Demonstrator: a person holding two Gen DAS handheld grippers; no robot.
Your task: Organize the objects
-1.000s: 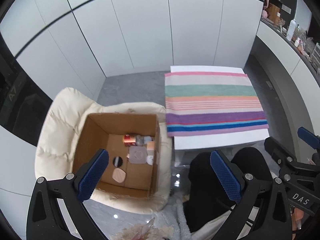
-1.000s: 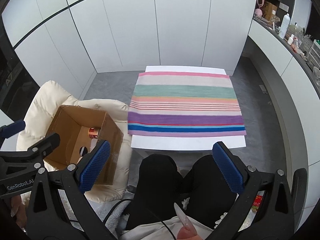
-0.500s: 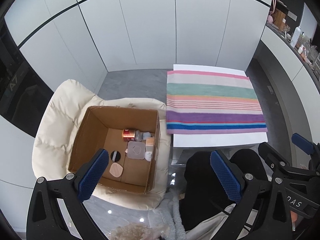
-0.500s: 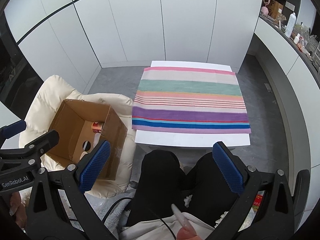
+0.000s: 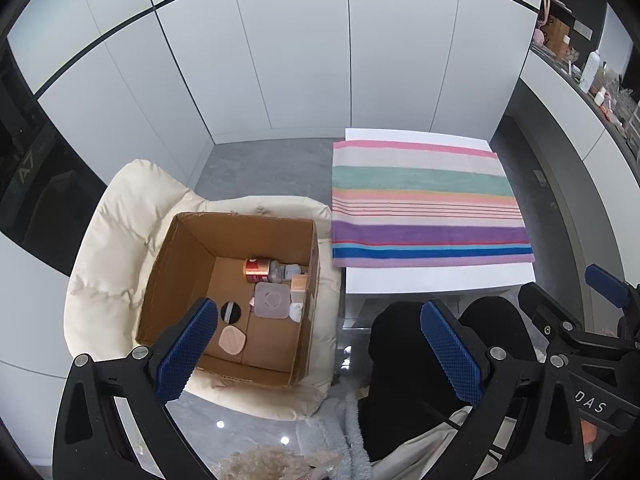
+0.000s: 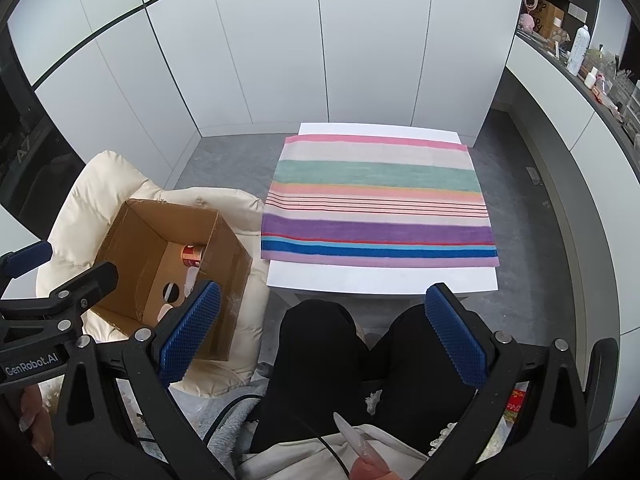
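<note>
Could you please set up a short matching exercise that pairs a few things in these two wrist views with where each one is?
Things:
1. cardboard box
2. striped towel
3. red can
4. pink pad

Places:
A. lying on its side at the box's far end
B. spread over the white table
C. on the cream chair
D. on the box floor at its near end

Pairs: 1-C, 2-B, 3-A, 4-D
</note>
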